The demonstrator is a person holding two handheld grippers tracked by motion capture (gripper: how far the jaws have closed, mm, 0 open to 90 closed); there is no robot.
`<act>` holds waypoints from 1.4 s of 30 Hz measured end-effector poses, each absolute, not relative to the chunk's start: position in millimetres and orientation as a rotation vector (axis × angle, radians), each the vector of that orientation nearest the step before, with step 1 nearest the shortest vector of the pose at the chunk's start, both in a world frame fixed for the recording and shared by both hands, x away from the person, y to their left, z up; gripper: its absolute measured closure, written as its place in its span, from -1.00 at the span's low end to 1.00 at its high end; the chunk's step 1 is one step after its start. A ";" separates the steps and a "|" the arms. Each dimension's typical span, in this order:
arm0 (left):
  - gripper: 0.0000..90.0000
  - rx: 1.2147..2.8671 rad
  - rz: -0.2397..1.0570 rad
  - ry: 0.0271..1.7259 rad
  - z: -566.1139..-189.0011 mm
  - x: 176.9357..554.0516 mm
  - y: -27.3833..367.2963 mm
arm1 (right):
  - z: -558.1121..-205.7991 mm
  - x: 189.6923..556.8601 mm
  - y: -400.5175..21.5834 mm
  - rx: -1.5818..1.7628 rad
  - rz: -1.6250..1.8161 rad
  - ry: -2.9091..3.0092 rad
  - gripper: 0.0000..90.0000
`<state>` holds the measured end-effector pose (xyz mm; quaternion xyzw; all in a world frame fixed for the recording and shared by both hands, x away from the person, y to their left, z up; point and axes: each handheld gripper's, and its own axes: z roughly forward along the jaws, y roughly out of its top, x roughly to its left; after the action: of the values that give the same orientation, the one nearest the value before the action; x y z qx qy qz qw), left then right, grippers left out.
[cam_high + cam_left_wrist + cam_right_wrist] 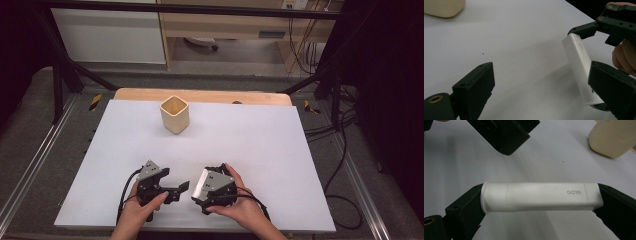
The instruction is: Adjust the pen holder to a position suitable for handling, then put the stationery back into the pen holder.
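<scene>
Right gripper [541, 197] clamps white stick device [541, 196] end to end between its jaws, low over white table [260, 140]. Left gripper [544, 82] jaws spread, holding nothing, just beside device. Cream cup [174, 114] well apart, farther back.

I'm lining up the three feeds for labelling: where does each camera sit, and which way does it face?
High view: above the person's side, facing forward and down at the white table; both hands and forearms show.
Left gripper view: rides the left gripper, facing the right gripper.
Right gripper view: rides the right gripper, looking along its jaws at the clamped white device.
Shared: device and beige cup.
</scene>
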<state>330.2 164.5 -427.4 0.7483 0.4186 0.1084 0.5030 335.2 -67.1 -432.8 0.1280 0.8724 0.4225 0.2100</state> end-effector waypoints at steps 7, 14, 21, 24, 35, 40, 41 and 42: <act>-0.83 1.796 0.243 1.014 -426.9 330.3 166.3 | -433.1 331.2 -63.7 0.331 1.168 2.420 -0.91; -0.81 1.781 0.237 1.018 -424.2 331.6 169.2 | -432.7 330.3 -64.1 0.321 1.170 2.408 -0.91; -0.74 1.749 0.158 1.057 -414.3 348.6 165.7 | -432.4 332.5 -67.8 0.329 1.174 2.387 -0.91; -0.64 1.763 0.116 1.061 -411.3 360.0 155.8 | -432.0 334.0 -70.2 0.336 1.180 2.374 -0.91; -0.32 1.794 0.010 1.014 -424.5 356.3 142.5 | -432.0 332.0 -68.7 0.313 1.183 2.349 -0.91; -0.24 1.801 -0.018 0.983 -422.9 352.7 134.3 | -432.5 330.1 -66.0 0.303 1.177 2.345 -0.91; -0.22 1.804 -0.026 0.980 -422.7 352.2 133.0 | -432.7 329.5 -65.2 0.300 1.176 2.341 -0.91; -0.18 1.805 -0.035 0.975 -422.6 351.7 131.0 | -432.9 329.5 -64.6 0.298 1.178 2.339 -0.91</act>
<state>351.7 131.0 -422.6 0.7524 0.4062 -0.0147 0.5183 329.5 -64.6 -432.9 0.1095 0.8592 0.4327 0.2500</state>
